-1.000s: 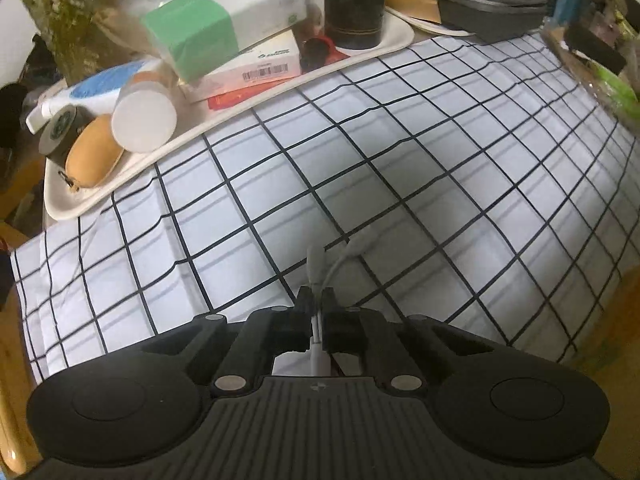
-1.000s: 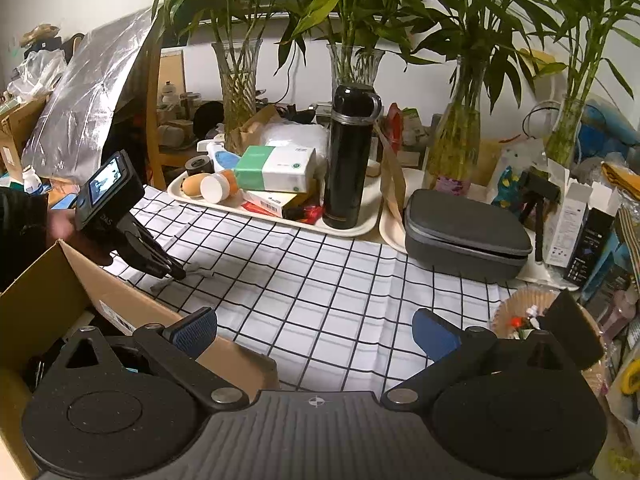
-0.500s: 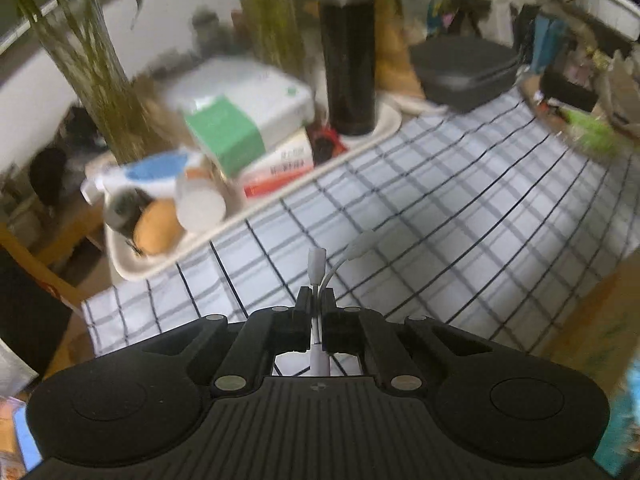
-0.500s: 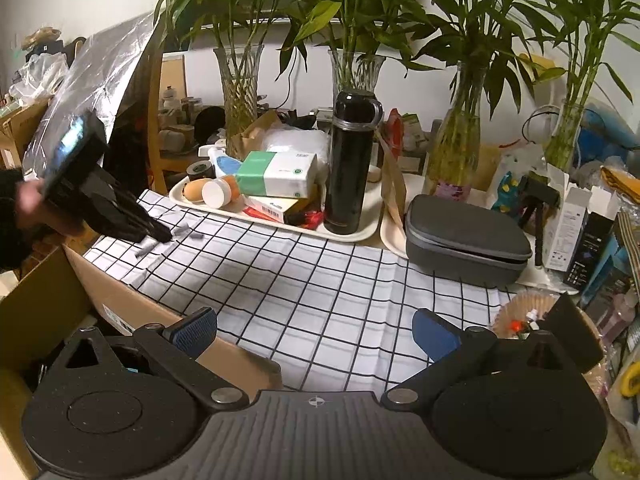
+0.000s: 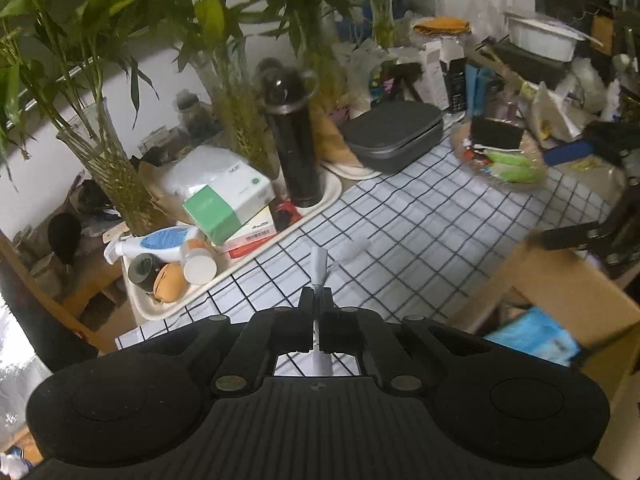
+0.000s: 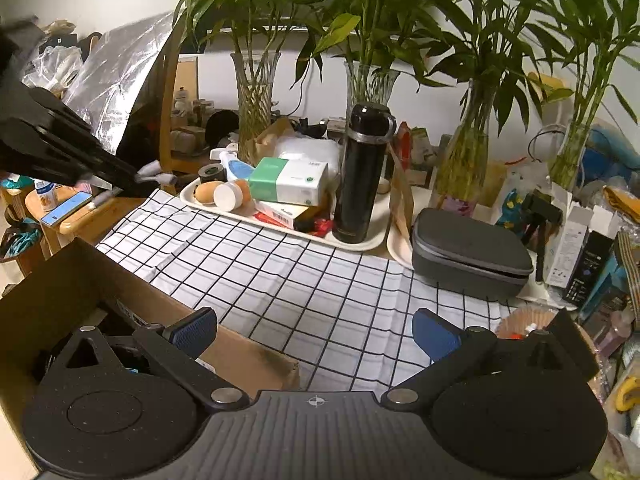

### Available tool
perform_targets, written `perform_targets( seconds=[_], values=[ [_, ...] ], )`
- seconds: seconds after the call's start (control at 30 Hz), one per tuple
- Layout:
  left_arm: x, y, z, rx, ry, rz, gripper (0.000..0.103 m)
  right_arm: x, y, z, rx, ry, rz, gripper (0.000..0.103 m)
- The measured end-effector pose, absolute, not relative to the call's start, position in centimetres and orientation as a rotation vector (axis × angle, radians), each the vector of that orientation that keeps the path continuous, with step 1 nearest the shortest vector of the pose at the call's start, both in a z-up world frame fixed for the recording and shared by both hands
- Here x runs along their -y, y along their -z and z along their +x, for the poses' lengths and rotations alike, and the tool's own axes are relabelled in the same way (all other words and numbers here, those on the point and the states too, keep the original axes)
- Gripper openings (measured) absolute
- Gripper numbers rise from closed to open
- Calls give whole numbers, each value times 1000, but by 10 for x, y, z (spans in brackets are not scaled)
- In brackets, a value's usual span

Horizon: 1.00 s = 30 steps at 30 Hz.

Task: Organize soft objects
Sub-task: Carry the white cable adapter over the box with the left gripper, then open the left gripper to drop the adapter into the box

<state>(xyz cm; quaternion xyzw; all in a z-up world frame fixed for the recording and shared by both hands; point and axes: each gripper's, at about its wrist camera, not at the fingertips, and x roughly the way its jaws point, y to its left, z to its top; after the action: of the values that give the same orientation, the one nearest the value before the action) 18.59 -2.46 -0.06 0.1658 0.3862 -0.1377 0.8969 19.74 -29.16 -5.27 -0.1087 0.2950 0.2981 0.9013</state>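
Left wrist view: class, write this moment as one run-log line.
left gripper: shut on white cable | above checked tablecloth | right gripper: open, holding nothing | cardboard box: beside cloth

A white tablecloth (image 6: 304, 280) crossed by a black grid is seen. A black flask (image 6: 362, 172) and a green-and-white tissue pack (image 6: 290, 182) are borne on a cream tray (image 6: 360, 245). A dark grey case (image 6: 468, 252) is seen beside it. A white cable (image 5: 320, 268) is pinched in black jaws. Blue pads (image 6: 434, 334) are shown on the right gripper (image 6: 314, 330). A brown cardboard box (image 6: 80, 268) is visible.
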Motion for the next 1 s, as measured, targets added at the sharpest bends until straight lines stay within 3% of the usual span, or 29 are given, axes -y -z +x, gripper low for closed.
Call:
perform_targets(
  seconds=[0.73, 0.77, 0.9, 1.0],
  values=[
    [58, 18, 88, -845, 442, 233, 5, 286, 48, 164, -550, -667, -293, 103],
    [56, 20, 88, -853, 438, 213, 7, 285, 48, 162, -549, -675, -296, 103],
    [55, 26, 82, -868, 407, 189, 43, 284, 48, 154, -545, -690, -306, 103],
    [56, 27, 77, -865, 376, 178, 50, 284, 48, 147, -549, -703, -307, 103]
  ],
)
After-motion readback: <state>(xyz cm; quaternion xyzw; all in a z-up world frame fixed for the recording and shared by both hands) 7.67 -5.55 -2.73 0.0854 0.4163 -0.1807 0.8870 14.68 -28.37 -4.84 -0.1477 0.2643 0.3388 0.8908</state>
